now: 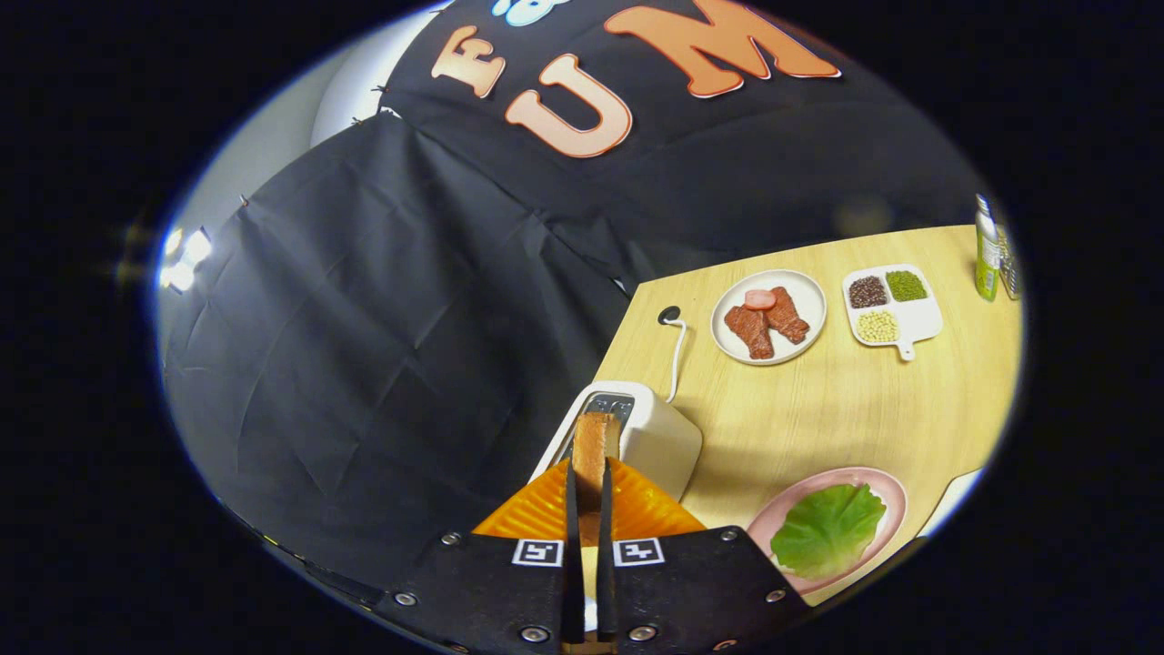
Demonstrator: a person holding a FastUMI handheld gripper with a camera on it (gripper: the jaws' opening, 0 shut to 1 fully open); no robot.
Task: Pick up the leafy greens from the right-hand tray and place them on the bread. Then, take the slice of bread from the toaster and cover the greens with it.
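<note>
My gripper (590, 466) is shut on a slice of brown bread (596, 438), held edge-on between both fingers. The slice sits right over the white toaster (659, 437), whose open slot shows just beyond it. I cannot tell whether its lower end is still inside the slot. To the right of the fingers, a green leaf (829, 528) lies spread on a pink plate (887, 482). Whatever is under the leaf is hidden.
The toaster's cord (677, 350) runs to a hole in the wooden table (818, 409). Farther off stand a white plate of meat slices (768, 316), a divided white tray of beans and grains (891, 305), and bottles (989, 247) at the far right. A white board edge (955, 496) lies beside the pink plate.
</note>
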